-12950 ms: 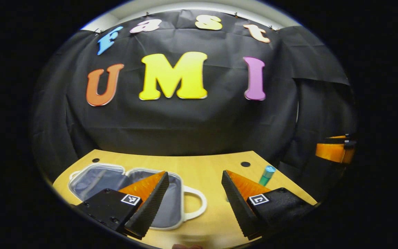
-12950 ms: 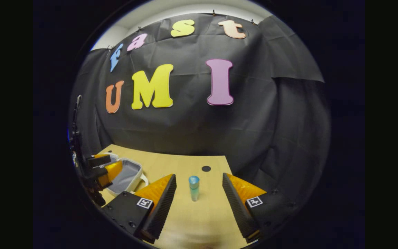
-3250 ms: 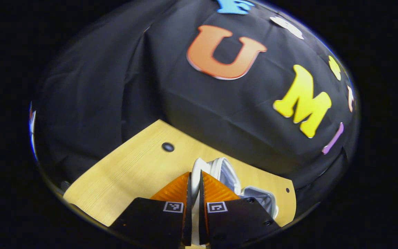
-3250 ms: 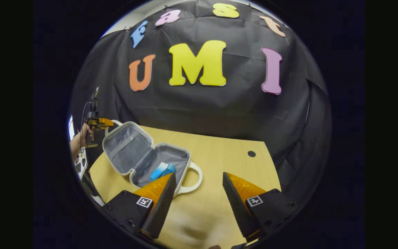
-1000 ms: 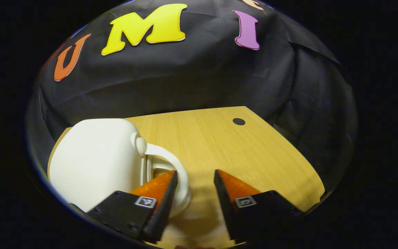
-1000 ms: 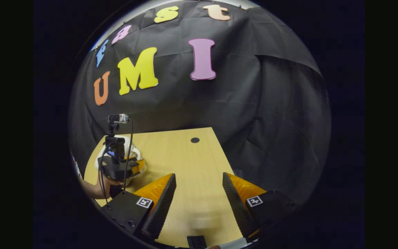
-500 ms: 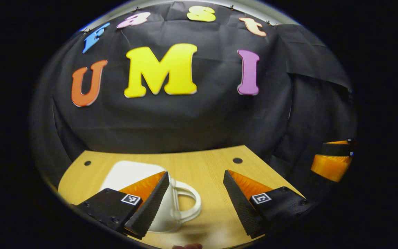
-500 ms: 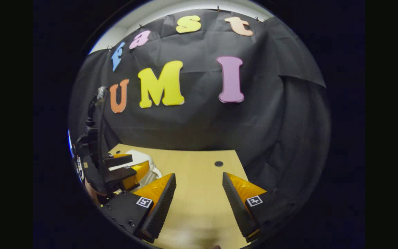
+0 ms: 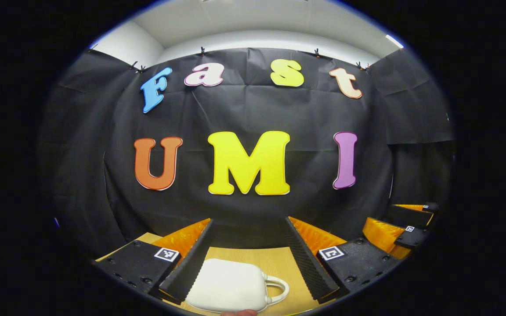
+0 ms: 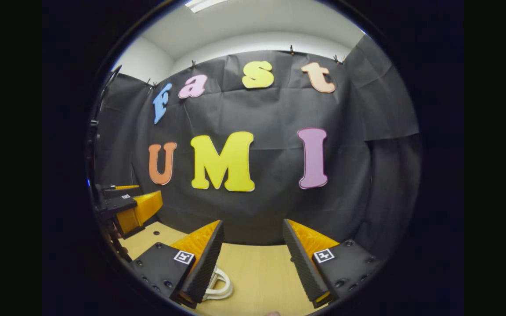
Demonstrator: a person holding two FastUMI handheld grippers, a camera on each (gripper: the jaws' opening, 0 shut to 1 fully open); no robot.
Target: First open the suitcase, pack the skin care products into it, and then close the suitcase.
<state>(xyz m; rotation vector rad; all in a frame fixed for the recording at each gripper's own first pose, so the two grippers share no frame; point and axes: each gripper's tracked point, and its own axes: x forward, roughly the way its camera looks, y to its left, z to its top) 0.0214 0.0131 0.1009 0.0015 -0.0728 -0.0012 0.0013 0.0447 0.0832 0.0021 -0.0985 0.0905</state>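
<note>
White suitcase (image 9: 229, 285) closed on wooden table (image 10: 257, 272), handle right; left gripper (image 9: 248, 252) level above it, spread, empty; right gripper (image 10: 253, 252) alongside, level, spread, empty

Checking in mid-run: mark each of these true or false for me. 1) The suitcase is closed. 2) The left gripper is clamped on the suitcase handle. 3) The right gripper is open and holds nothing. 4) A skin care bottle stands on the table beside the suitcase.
1) True: the suitcase lies shut on the table, white shell up.
2) False: the left gripper is open, lifted above the suitcase, clear of the handle.
3) True: the right gripper is open with bare table between its fingers.
4) False: no bottle is on the visible table; only the suitcase lies there.
</note>
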